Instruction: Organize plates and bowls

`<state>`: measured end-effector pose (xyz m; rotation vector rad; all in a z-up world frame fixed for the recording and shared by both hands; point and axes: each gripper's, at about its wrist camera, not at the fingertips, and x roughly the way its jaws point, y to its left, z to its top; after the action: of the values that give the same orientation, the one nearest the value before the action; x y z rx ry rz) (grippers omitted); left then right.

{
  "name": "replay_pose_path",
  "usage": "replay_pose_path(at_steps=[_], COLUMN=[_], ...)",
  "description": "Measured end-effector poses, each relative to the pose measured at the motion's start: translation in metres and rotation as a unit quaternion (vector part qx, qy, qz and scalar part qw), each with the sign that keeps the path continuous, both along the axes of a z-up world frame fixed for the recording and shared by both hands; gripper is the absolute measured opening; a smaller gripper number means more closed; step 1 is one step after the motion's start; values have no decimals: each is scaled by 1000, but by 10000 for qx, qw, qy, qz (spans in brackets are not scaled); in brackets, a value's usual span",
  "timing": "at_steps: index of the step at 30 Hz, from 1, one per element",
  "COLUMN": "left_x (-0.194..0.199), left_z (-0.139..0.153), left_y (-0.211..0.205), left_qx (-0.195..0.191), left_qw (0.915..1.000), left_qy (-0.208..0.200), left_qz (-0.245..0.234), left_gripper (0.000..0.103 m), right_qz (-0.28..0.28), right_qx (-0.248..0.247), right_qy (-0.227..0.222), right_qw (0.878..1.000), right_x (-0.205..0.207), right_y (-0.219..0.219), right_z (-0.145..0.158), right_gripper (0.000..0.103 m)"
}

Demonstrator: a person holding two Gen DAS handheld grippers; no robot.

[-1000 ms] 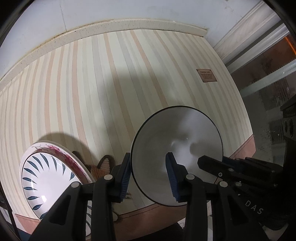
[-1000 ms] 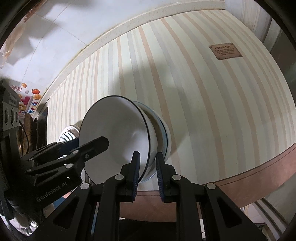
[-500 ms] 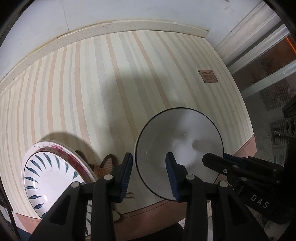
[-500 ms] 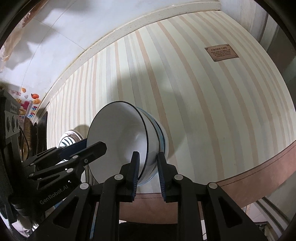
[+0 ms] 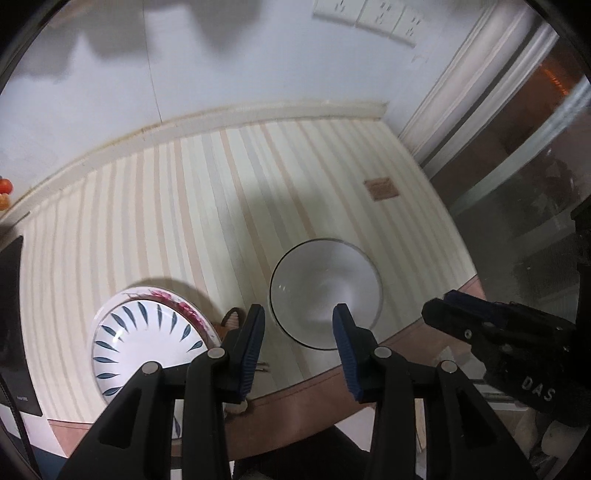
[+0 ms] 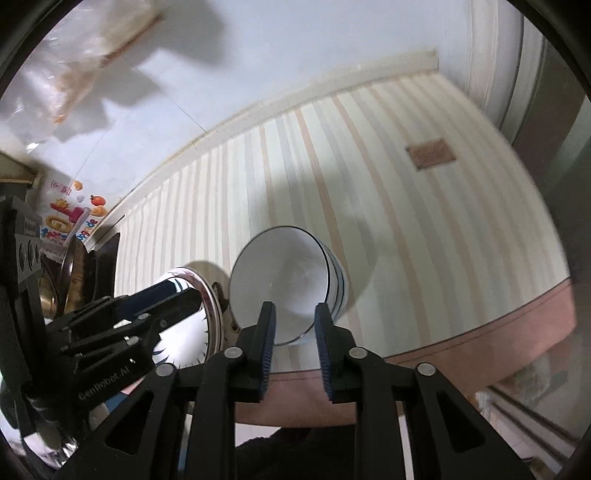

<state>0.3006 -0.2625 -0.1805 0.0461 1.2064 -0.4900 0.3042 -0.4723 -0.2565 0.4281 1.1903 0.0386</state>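
I see the white bowl point(image 5: 325, 293) sitting nested in a blue-banded bowl point(image 6: 337, 284) on the striped bench point(image 5: 177, 206), close to the bench's near brown edge point(image 6: 480, 343). My left gripper point(image 5: 298, 334) hangs just short of that rim with its fingers point(image 5: 252, 345) apart and nothing between them. My right gripper point(image 6: 293, 338) is also parted, its fingers point(image 6: 266, 341) straddling the air in front of the bowl's near rim without touching it. To the left of the bowls lies the leaf-patterned plate point(image 5: 147, 338), stacked on a pink-flowered plate whose rim peeks out behind it, with a small woven item point(image 5: 231, 319) wedged between plate and bowl. Beyond the dishes the bench runs open all the way to the back ledge point(image 5: 258, 114) under the wall, with only a small brown label point(image 5: 381, 188) on the far right part. The right side ends at a glass door frame point(image 5: 517, 155); dark clutter crowds the far left in the right wrist view.

Compared with a second ago, my right fingers have let go of the white bowl's rim, which they were pinching then, and opened. Both grippers have pulled back and up, so the bowls look smaller and the wall sockets point(image 5: 369, 16) now show. The white bowl, tilted before, now rests level in the lower one.
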Motion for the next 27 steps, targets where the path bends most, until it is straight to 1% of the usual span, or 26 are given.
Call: replay_pose_path(at_steps=[1,2,3,6,8,9,10,11,12,13,16,20,24,27], left_x=[-5,-8,-11,-22,-29,-32,-36,-38,-40,-41,-47,-55,-59,-57], left_z=[8,13,20,38,48,53,58,60,62,64,70,74,78,75], left_y=[2,4,6,11,16,17,18,19,20,20,22,19,16,13], left_qx=[5,-26,-80,-167,-228,-233,-264,-305,-321,-325,-392,-333,-362,-365], left_qw=[10000,9999,9998,9993,9983,9976,9968,9963,9960,9957,9947,9948,9948,9957], left_qy=[-75,-116,-158,-340,-537,-642,-749,-802,-836,-864,-944,-964,-940,-845], left_qz=[-12,-12,-11,12,65,82,93,85,40,8,58,-32,-114,-133], left_gripper=[36,38,40,44,46,48,58,76,83,87,88,88,88,88], right_qz=[5,14,13,9,0,-1,-2,-19,-60,-91,-184,-290,-319,-321], right_qx=[-106,-218,-281,-517,-581,-600,-607,-619,-646,-673,-802,-815,-838,-912], right_qy=[-76,-194,-247,-365,-407,-450,-485,-536,-568,-580,-633,-763,-832,-928], right_qw=[9999,9996,9993,9980,9975,9972,9970,9966,9963,9960,9946,9933,9925,9910], right_x=[-6,-14,-19,-37,-49,-56,-60,-65,-70,-75,-88,-101,-106,-109], right_y=[2,6,7,13,17,19,20,21,21,21,21,19,17,17], right_z=[11,23,31,53,64,69,72,77,81,83,93,103,111,117], right_gripper=[43,47,52,60,68,75,80,81,85,89,91,94,95,96])
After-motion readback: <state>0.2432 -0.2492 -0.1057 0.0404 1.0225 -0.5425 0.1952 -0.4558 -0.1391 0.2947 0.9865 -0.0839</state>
